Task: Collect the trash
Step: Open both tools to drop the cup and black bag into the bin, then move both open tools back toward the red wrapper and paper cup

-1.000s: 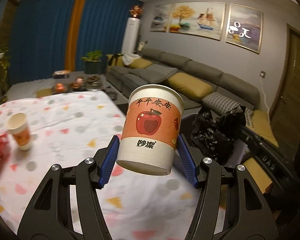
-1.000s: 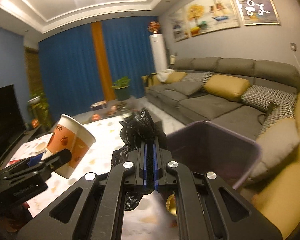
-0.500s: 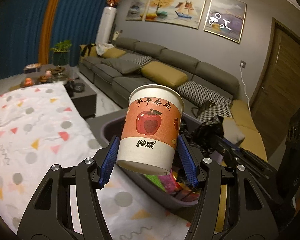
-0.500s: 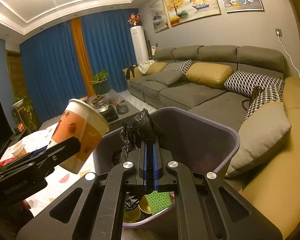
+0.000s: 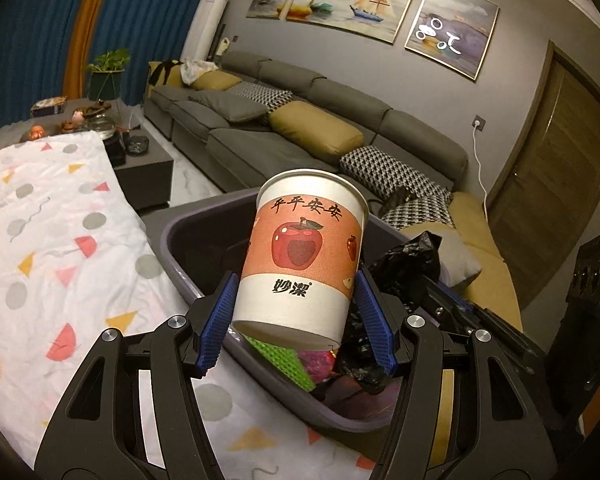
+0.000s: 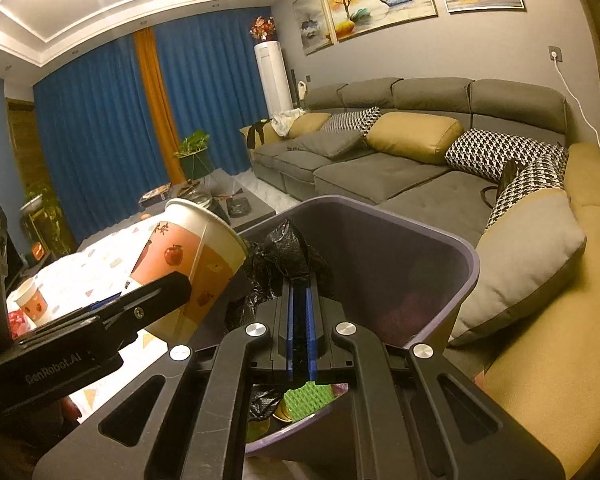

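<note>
1. Left wrist view: the left claw point(image 5: 296, 316) grips a paper cup point(image 5: 302, 256) by its lower white band, one blue pad on each side. The cup stands nearly upright, printed with a red apple.
2. The cup hangs above the near part of a dark purple bin point(image 5: 180, 240), which sits just beside the tabletop point(image 5: 52, 240) with its spotted white cloth. I judge it is held there so that letting go drops it straight in.
3. Inside the bin lie a green mesh piece point(image 5: 278, 360) and other colourful scraps, so some trash is already collected.
4. The right claw's arm comes in from the right, with a crumpled black plastic bag point(image 5: 408, 260) at its tip over the bin.
5. Right wrist view: the right claw point(image 6: 299, 320) is closed tight on the black plastic bag point(image 6: 284, 256), its blue pads almost touching with the thin film pinched between them.
6. The bag is held over the open mouth of the bin point(image 6: 440, 248), probably for the same reason: release and it falls in.
7. The left claw point(image 6: 172, 288) enters from the left with the paper cup point(image 6: 192, 264) tilted toward the bin's rim.
8. A second cup point(image 6: 30, 300) remains on the tabletop, far left, so the task looks unfinished.
</note>
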Demonstrator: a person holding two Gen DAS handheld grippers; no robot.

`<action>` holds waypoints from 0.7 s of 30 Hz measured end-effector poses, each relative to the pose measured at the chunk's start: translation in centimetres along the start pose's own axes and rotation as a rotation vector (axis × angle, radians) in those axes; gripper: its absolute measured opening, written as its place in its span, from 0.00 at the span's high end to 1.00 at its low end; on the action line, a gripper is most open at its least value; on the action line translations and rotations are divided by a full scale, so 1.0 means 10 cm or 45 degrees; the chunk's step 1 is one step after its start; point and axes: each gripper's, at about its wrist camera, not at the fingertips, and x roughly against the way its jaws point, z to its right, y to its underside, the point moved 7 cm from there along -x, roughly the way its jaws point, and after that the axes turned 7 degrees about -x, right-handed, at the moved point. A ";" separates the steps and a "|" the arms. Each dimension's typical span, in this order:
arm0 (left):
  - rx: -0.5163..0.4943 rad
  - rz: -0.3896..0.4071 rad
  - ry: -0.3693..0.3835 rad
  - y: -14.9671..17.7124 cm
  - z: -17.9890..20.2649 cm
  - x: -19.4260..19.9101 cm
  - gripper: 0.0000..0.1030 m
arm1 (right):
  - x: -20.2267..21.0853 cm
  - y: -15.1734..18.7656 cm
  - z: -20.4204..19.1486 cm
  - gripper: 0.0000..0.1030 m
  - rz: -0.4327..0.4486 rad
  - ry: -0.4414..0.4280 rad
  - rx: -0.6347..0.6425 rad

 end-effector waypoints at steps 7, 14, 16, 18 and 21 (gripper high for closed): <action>0.030 -0.042 0.041 0.04 -0.04 -0.06 0.41 | 0.01 0.01 -0.03 0.83 -0.018 -0.001 0.009; 0.062 -0.055 0.029 0.09 -0.12 0.00 0.25 | 0.07 -0.02 0.04 0.64 0.018 0.040 -0.004; 0.080 -0.046 -0.002 0.11 -0.20 0.07 0.20 | 0.11 -0.03 0.06 0.58 0.034 0.060 0.002; 0.106 -0.022 -0.055 0.13 -0.32 0.19 0.16 | 0.17 -0.05 0.05 0.54 0.058 0.076 0.006; 0.125 0.005 -0.138 0.17 -0.48 0.40 0.13 | 0.25 -0.04 0.01 0.47 0.079 0.086 0.015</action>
